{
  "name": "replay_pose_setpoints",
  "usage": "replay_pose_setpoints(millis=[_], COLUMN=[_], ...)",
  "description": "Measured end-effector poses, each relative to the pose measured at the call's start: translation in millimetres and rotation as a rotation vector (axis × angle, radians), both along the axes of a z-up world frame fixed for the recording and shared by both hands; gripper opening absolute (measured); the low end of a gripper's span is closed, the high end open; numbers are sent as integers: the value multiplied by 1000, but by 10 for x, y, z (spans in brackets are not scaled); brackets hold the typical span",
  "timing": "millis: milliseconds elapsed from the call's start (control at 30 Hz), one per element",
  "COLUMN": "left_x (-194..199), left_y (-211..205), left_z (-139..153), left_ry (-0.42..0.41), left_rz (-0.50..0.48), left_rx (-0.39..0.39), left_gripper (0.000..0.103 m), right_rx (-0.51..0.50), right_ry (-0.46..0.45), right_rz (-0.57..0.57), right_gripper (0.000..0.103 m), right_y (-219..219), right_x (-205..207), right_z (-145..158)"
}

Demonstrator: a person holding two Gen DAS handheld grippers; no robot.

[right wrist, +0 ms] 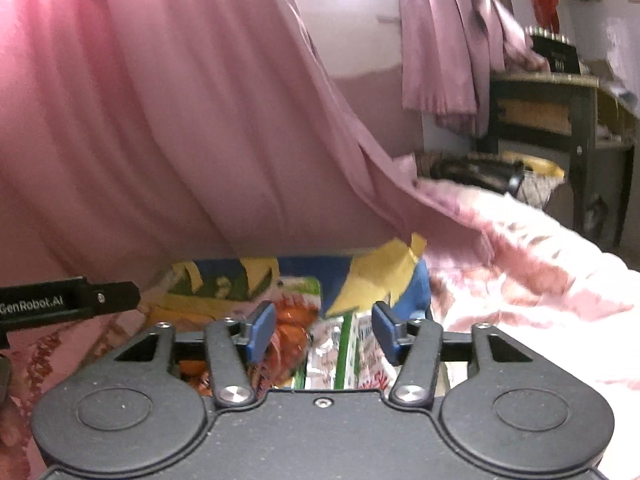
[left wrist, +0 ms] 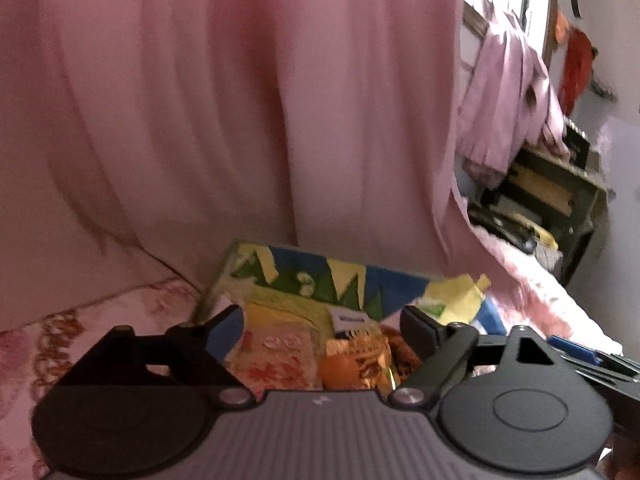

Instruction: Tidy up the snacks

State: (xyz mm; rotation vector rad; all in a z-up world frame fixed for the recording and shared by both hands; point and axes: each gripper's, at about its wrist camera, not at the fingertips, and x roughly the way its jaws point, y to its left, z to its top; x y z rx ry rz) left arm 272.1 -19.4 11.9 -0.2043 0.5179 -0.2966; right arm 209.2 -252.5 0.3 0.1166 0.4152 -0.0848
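Apparently between placements: left gripper (left wrist: 320,320) and right gripper (right wrist: 324,332) hang released, empty, over the snack box (right wrist: 416,288). Next, probably, fetch another packet.

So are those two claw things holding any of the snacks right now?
No. The left gripper and the right gripper both have their jaws apart above the snack box, gripping nothing.

The left tongs (left wrist: 322,322) have black linkage arms on round black hubs, silver pivot screws and a ribbed grey body. The right tongs (right wrist: 323,330) match but carry blue pads (right wrist: 262,330); white "GenRobot.AI" lettering appears at left.
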Motion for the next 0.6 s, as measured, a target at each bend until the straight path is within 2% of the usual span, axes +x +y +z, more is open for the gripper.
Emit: replay_pose_setpoints(millis=[167,367,600], left_x=[-251,-612,-1065], left_y=[122,220,312], left_z=[180,329,347], left_ry=[-58,-122,-133], left_rz=[46,66,87], left_rx=[-3,12,62], left_gripper=[103,103,103], right_rx=[6,35,56], right_ry=[-71,-126,-152], right_rz=[10,7,19], right_gripper=[81,88,94], right_y=[8,-39,-42], right_x=[-254,-524,-897], right_z=[183,334,445])
